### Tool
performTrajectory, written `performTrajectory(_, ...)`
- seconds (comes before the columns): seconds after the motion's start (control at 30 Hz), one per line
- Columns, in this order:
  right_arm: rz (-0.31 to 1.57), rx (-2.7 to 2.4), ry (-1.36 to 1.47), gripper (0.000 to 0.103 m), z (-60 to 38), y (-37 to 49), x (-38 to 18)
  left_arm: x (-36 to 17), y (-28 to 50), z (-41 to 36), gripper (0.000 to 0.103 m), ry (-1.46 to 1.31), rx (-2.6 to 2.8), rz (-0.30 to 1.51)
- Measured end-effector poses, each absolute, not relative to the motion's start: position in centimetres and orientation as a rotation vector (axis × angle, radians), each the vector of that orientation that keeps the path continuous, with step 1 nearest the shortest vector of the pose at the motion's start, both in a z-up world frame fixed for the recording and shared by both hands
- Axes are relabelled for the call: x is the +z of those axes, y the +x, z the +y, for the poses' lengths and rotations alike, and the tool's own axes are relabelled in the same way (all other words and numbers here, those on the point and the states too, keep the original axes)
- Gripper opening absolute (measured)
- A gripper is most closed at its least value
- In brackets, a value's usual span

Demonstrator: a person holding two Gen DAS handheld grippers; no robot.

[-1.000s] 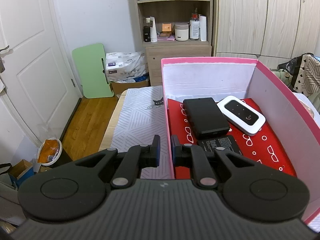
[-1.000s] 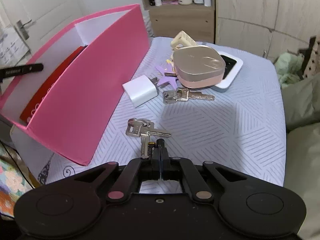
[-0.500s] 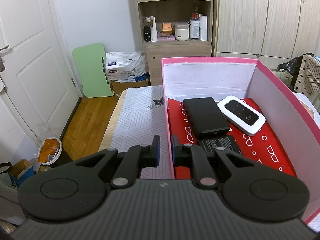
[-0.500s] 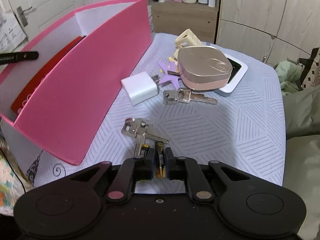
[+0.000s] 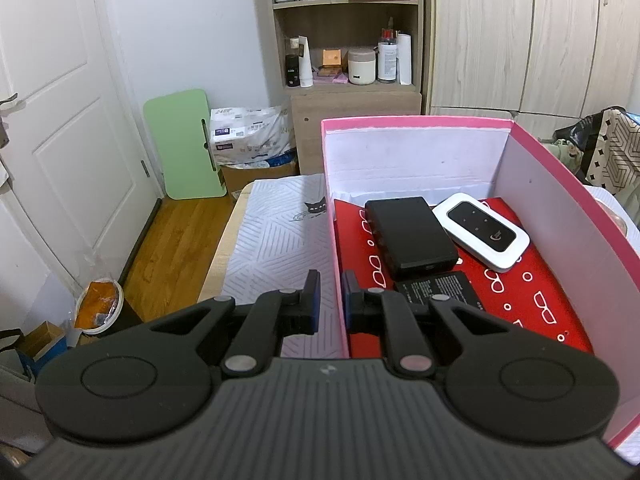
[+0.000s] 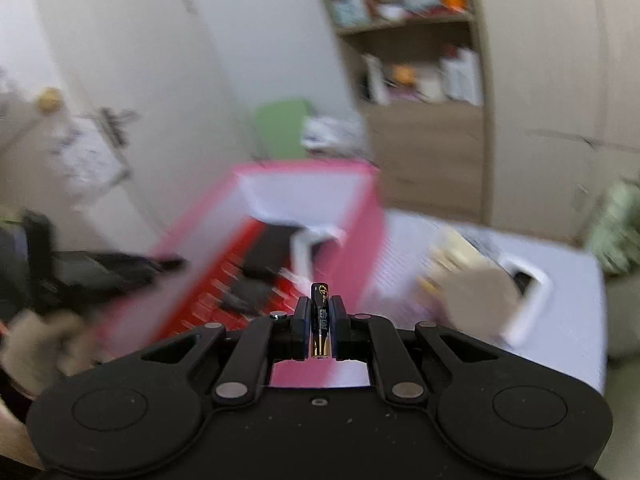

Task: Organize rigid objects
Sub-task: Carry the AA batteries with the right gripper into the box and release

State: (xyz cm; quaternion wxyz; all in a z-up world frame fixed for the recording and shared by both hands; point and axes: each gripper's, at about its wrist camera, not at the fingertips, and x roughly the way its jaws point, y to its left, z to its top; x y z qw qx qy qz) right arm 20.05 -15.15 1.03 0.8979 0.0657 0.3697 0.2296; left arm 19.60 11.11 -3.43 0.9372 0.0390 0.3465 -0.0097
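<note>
My left gripper (image 5: 331,284) is shut on the left wall of the pink box (image 5: 416,152), one finger inside and one outside. On the box's red lining lie a black device (image 5: 410,236), a white pocket router (image 5: 480,236) and a flat black battery pack (image 5: 440,290). In the right wrist view, my right gripper (image 6: 320,308) is shut on a small black and gold battery (image 6: 320,320) that sticks out past the fingertips. It hangs above the table in front of the pink box (image 6: 360,232). That view is blurred by motion.
Right of the box on the striped tablecloth, a beige tin (image 6: 476,300) sits on a white device (image 6: 528,280), both blurred. Behind stand a shelf unit (image 5: 348,40), wardrobe doors and a white door (image 5: 60,120). A green board (image 5: 184,144) leans on the wall.
The right gripper closed on the battery beside the keys and lifted it off the table, and its view swung up toward the box. The left gripper kept still on the box wall.
</note>
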Motion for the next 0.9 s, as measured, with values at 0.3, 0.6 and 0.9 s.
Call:
performTrajectory(0.3,0.915,0.563,-0.051,0.011,-6.1,26.3,-1.3,-3.4,19.5,11.3,0.012,0.064,-0.016,0.710)
performTrajectory(0.6,0.976,0.514,-0.174,0.012,-3.9,28.7,-4.1,-3.3,19.6,11.3,0.012,0.063,-0.023,0.709)
performTrajectory(0.9,0.847,0.490,-0.046,0.023,-6.9,26.0,-0.5,-3.3,19.6,11.6,0.012,0.051,-0.027,0.708)
